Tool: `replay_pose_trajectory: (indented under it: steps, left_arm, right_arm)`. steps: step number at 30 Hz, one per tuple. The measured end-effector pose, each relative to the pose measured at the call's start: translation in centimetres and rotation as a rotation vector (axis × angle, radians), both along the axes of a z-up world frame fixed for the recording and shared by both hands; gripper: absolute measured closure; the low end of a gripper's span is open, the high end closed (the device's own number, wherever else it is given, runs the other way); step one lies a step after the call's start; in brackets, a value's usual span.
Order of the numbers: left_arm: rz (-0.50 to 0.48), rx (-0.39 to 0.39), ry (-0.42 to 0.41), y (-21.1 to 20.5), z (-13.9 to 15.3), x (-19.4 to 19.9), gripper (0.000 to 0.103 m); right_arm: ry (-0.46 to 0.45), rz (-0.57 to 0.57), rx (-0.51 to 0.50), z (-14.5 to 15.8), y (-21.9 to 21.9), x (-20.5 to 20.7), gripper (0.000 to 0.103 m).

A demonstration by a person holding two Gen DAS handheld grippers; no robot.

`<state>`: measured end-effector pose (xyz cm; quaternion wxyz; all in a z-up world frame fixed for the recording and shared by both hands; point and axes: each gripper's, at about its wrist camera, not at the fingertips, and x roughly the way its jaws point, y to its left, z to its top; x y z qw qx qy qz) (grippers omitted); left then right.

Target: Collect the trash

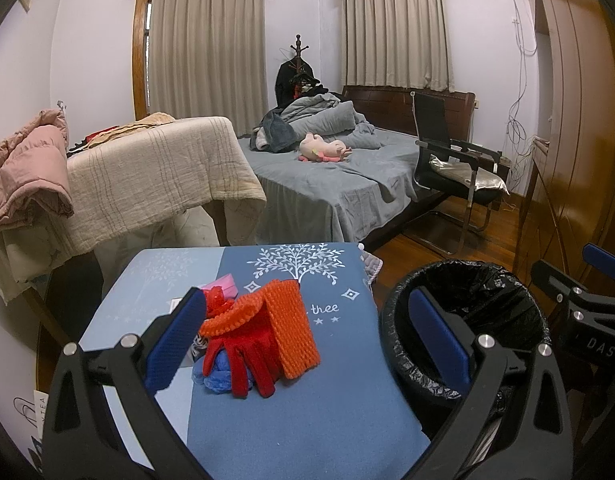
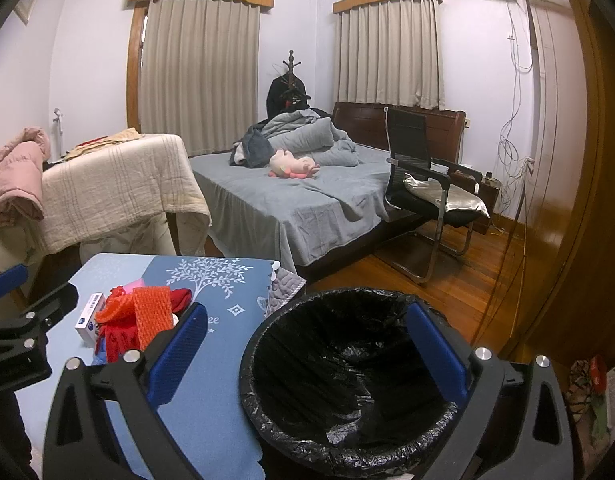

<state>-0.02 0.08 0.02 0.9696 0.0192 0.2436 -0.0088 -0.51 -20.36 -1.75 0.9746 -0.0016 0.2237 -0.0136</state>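
The left gripper (image 1: 307, 332) and right gripper (image 2: 307, 352) gaped wide, holding nothing, the trash pile (image 1: 259, 340) untouched on the counter (image 1: 307, 420) ahead, the bin (image 2: 347, 380) beside apparently bare.

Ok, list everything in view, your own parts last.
orange foam net: 1, orange, top of the pile on the table
red glove: 1, red, under the net
blue wad: 1, blue, beneath the glove
white box: 1, white and blue, left of the pile
table: 1, blue patterned cloth, foreground
bin: 1, black liner, right of the table
bed: 1, grey, behind
plush toy: 1, pink, on the bed
chair: 1, black, beside the bed
left hand-held gripper: 1, open, nothing held
right hand-held gripper: 1, open, over the bin
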Motion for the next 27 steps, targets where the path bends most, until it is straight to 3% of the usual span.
replay_pose_trajectory:
  steps: [27]
  left_arm:
    - [0.001,-0.001,-0.001,-0.01,-0.01,-0.04,0.005]
  right_arm:
    - [-0.004,-0.002,0.001,-0.03,0.17,-0.09,0.006]
